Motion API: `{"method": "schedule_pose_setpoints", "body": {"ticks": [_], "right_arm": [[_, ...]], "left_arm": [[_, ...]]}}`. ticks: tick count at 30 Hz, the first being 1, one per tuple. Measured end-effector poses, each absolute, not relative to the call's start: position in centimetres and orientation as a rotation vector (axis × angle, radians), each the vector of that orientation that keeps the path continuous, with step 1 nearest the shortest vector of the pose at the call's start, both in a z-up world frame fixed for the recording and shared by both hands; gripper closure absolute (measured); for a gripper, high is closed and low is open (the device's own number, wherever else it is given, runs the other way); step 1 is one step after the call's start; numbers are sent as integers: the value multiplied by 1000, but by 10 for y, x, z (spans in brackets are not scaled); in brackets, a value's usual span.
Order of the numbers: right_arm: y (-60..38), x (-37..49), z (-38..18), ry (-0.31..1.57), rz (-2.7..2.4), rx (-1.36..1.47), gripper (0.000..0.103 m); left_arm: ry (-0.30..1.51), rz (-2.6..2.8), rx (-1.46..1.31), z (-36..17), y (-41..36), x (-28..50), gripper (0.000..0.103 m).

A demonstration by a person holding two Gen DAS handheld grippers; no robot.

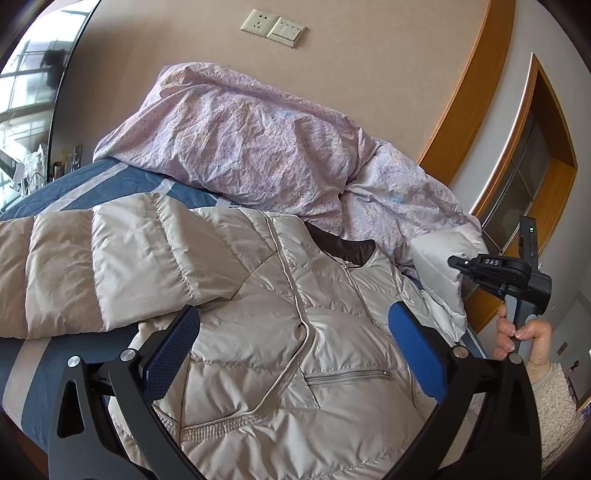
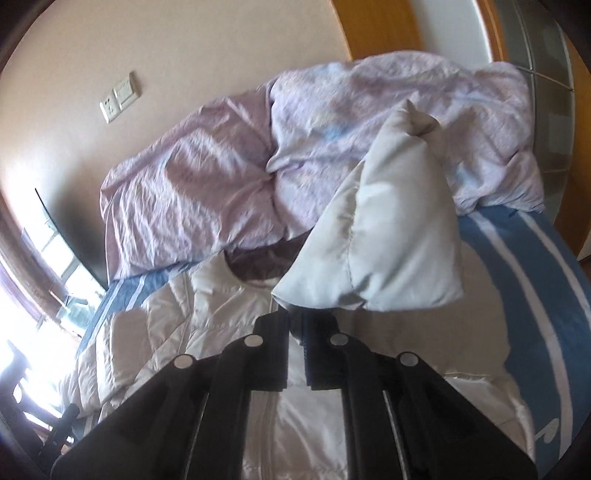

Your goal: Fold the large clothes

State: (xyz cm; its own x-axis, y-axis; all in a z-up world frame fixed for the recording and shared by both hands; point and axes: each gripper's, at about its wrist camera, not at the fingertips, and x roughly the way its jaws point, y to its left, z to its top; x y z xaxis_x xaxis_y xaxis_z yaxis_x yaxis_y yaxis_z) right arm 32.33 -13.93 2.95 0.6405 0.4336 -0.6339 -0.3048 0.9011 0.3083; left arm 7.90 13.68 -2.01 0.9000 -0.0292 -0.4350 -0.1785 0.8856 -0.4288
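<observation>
A pale quilted down jacket (image 1: 280,332) lies front-up on the bed's blue-and-white striped sheet (image 1: 92,188), zip closed, dark collar lining toward the wall. The left gripper (image 1: 295,347) hovers over the jacket's chest with its blue-padded jaws spread wide to either side of the zip, holding nothing; whether the pads touch the fabric is hard to tell from this angle. One sleeve (image 1: 103,273) is folded across the jacket's upper part, just beyond the left pad.

The right gripper (image 2: 295,325) has its jaws pressed together on the end of the other sleeve (image 2: 373,236), which stands lifted in a peak above the jacket's shoulder. In the left wrist view that gripper sits at the jacket's far right edge, held by a hand (image 1: 524,336) in a fleecy cuff; white letters on its body seem to read "DAS", though they are small.

Beyond the jacket's collar a crumpled lilac duvet (image 1: 258,147) is heaped against the wall, crowding the top of the bed. Above the duvet, a socket and switch plate (image 1: 273,27) are fixed to the wall. A wood-framed window (image 1: 532,177) stands right of the duvet.
</observation>
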Motion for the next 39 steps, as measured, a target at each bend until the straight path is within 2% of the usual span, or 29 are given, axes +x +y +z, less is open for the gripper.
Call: {"method": "schedule_pose_setpoints", "body": {"ticks": [7,11,14,16,17,21,26,29,33,39], "right_arm": [[-92,320,-7,853,445,53,96],[-67,312,-16,862,429,-113,95],[-51,307,-29,887,434,-207,87],[-34,298,-37,883,439,-302,76],[-27,294,-39,876,447,-335,67],[-2,267,-42,839,526,-445,55],[-26,270,-21,793,482,-321,55],[-62,297,-21,842,367,-206,55],[-95,328,-41,926,235,-122,55],[-92,348,-84,1040,155,-178,53]], "left_arm": [[446,96,-467,-20,138,77,1],[449,98,-468,-21,139,77,1],[452,97,-471,-22,139,78,1],[455,97,-473,-23,139,78,1],[456,97,-474,-23,139,78,1],[453,103,-468,-23,141,77,1],[463,134,-483,-24,152,71,1],[489,159,-518,-28,165,67,1],[498,196,-596,-36,188,55,1],[503,322,-625,-45,219,26,1]]}}
